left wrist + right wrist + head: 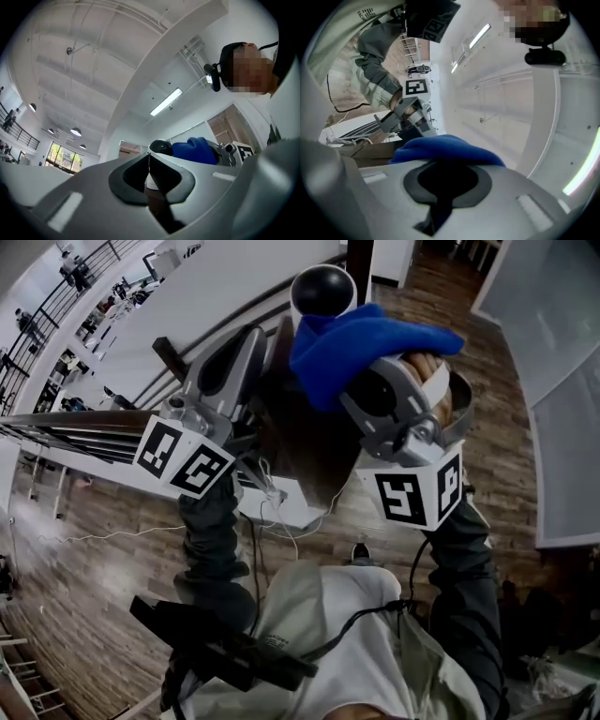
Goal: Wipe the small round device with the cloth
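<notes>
The small round device (322, 289) has a black dome in a white ring and is held high, near the head camera. My left gripper (267, 357) is shut on its lower part, where a white and brown piece (150, 182) sits between the jaws. The dome (161, 147) shows just beyond them. A blue cloth (366, 341) lies against the device's right side, with my right gripper (389, 395) shut on it. In the right gripper view the cloth (445, 150) bulges over the jaws and hides the device. The left gripper (408, 116) shows beyond it.
Far below lie a wooden floor (84, 531) and a white table (286, 510) with trailing cables. Dark railings (66, 432) run at the left. The person's torso (328, 634) fills the bottom of the head view. A ceiling light strip (166, 101) is overhead.
</notes>
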`<state>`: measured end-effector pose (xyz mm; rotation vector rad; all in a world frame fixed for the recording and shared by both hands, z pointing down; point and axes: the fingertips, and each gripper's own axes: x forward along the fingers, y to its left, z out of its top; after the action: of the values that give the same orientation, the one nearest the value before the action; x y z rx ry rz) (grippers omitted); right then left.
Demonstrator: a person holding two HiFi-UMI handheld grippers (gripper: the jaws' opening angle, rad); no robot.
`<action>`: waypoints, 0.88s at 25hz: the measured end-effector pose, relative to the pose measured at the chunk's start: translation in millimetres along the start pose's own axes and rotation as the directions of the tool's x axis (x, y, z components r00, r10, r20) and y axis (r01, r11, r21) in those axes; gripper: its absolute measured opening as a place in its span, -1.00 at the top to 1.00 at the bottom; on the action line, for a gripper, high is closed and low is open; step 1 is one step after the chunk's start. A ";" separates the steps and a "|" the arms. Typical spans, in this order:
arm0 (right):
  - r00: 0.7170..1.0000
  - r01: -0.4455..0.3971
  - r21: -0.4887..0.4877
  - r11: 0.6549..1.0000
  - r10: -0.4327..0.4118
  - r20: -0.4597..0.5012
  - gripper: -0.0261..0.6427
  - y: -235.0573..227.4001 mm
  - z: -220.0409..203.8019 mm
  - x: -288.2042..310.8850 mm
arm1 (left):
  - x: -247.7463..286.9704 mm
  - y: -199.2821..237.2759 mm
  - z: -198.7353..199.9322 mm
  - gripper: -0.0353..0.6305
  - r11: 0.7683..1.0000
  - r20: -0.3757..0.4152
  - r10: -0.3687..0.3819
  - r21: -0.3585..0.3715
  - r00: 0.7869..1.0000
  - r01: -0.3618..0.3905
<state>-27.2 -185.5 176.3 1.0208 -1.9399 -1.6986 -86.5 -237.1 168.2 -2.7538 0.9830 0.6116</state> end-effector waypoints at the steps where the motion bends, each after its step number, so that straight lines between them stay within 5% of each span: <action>1: 0.999 0.037 0.014 0.999 -0.037 0.026 0.86 -13.5 2.4 -1.7 | 0.4 -1.5 -0.2 0.92 1.000 0.000 -0.007 0.000 1.000 0.007; 6: 0.980 0.193 0.143 0.971 -0.197 0.018 0.86 -79.3 -20.4 -5.3 | 3.0 -2.7 -6.4 0.92 1.000 -0.020 -0.019 0.004 1.000 0.019; 10: 0.986 0.154 0.330 0.931 -0.126 -0.105 0.86 -68.2 -46.8 6.2 | 9.4 5.4 1.4 0.93 0.999 -0.017 0.041 0.022 0.999 -0.041; 13: 0.988 0.148 0.431 0.890 -0.120 -0.092 0.86 -58.1 -43.7 2.4 | 17.2 0.6 7.2 0.93 0.999 -0.018 0.033 0.028 0.999 -0.032; 22: 0.996 0.001 0.508 0.861 0.047 -0.082 0.86 -12.9 -54.6 -10.8 | 28.7 -8.3 4.3 0.93 0.999 -0.038 0.011 0.053 0.999 -0.009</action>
<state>21.2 -215.9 177.2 1.2159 -2.3875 -1.1125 -62.5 -246.0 152.2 -2.7262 1.0068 0.5281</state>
